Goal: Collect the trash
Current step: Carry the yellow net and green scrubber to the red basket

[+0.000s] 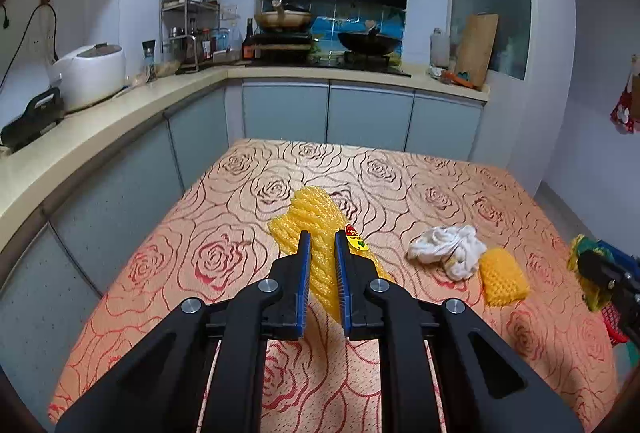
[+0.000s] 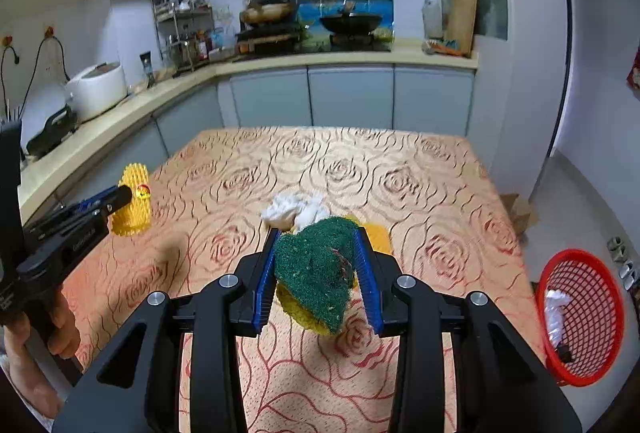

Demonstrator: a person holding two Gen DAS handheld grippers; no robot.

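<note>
My left gripper (image 1: 322,235) is shut on a yellow foam fruit net (image 1: 312,217) with a red sticker and holds it above the rose-patterned table (image 1: 224,249). It also shows in the right wrist view (image 2: 134,205). My right gripper (image 2: 316,233) is shut on a green-and-yellow scouring sponge (image 2: 320,273), lifted over the table; the sponge also shows in the left wrist view (image 1: 588,273). A crumpled white tissue (image 1: 448,247) and a small yellow foam net (image 1: 502,277) lie on the table.
A red mesh basket (image 2: 580,317) with some white trash in it stands on the floor right of the table. A kitchen counter (image 1: 100,125) with a rice cooker (image 1: 90,75) runs along the left and back.
</note>
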